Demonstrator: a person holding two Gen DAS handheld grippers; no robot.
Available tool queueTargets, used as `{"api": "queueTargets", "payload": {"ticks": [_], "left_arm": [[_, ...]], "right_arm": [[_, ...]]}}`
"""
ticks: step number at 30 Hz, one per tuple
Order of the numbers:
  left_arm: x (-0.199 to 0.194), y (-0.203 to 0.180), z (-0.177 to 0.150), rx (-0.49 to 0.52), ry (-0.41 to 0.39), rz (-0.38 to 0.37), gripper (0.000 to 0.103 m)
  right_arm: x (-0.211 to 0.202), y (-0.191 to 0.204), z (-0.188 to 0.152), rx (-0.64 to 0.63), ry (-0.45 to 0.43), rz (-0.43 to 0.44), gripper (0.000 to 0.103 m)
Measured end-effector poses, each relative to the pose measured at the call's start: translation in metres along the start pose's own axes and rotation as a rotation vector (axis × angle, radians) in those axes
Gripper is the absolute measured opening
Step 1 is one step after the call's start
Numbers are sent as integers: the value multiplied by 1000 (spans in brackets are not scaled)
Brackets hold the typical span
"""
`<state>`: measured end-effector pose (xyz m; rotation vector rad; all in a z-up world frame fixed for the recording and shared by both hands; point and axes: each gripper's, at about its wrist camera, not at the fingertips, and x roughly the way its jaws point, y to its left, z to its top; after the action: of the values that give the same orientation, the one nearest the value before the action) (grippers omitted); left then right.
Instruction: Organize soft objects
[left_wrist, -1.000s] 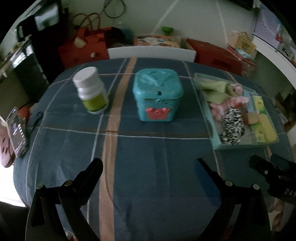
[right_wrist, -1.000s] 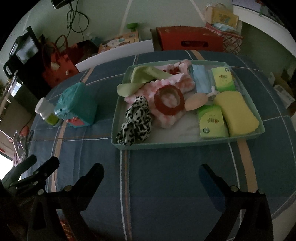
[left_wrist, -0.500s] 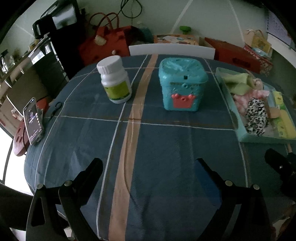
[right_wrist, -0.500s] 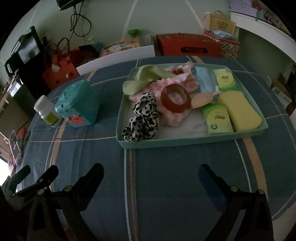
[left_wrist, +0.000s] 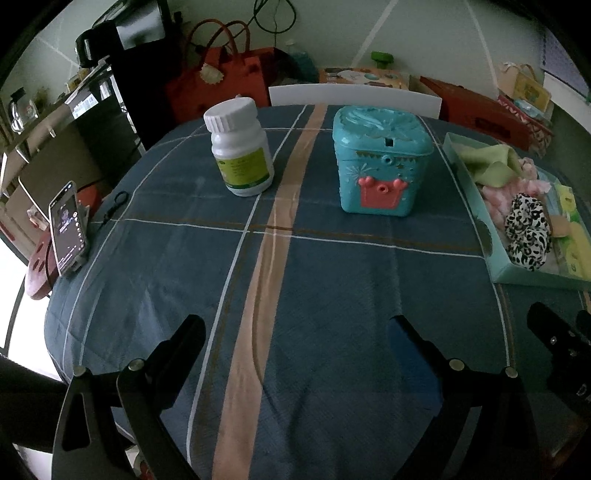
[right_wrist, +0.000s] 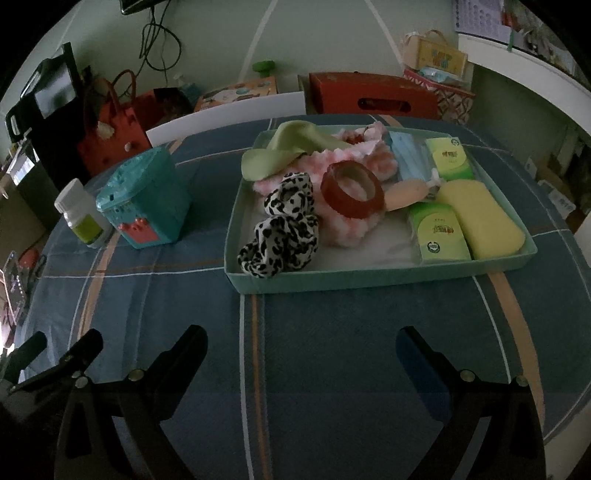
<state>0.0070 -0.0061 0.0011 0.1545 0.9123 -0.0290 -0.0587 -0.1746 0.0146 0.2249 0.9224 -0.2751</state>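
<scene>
A pale green tray (right_wrist: 369, 275) sits on the blue checked tablecloth. It holds a leopard-print scrunchie (right_wrist: 284, 229), a pink fluffy cloth (right_wrist: 351, 225), a green cloth (right_wrist: 284, 151), a red ring (right_wrist: 351, 188), a yellow sponge (right_wrist: 484, 218) and green tissue packs (right_wrist: 439, 232). My right gripper (right_wrist: 299, 347) stands open in front of the tray, holding nothing. My left gripper (left_wrist: 295, 332) is open over bare cloth, left of the tray (left_wrist: 517, 273). The scrunchie (left_wrist: 528, 232) shows at the left wrist view's right edge.
A teal toy box (left_wrist: 380, 162) and a white pill bottle (left_wrist: 240, 147) stand at the table's far middle. A phone (left_wrist: 66, 229) leans at the left edge. A white chair back (left_wrist: 354, 96), red bags and boxes lie beyond the table.
Both grippers have drawn back and lowered a little, staying open. The left view has swung left, so the tray sits further to its right edge. Nothing on the table moved.
</scene>
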Motion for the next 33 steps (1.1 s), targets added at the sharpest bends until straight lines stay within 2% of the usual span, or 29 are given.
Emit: {"api": "queueTargets", "payload": {"ticks": [10, 21, 33], "left_arm": [[-3, -9, -6, 32, -6, 14, 98], [4, -2, -7, 0, 27, 27, 98], [4, 2, -6, -15, 23, 30, 98]], "right_arm": [[0, 0, -3, -3, -11, -37, 103], [3, -1, -5, -2, 1, -58, 103], [0, 1, -6, -4, -10, -73, 103]]}}
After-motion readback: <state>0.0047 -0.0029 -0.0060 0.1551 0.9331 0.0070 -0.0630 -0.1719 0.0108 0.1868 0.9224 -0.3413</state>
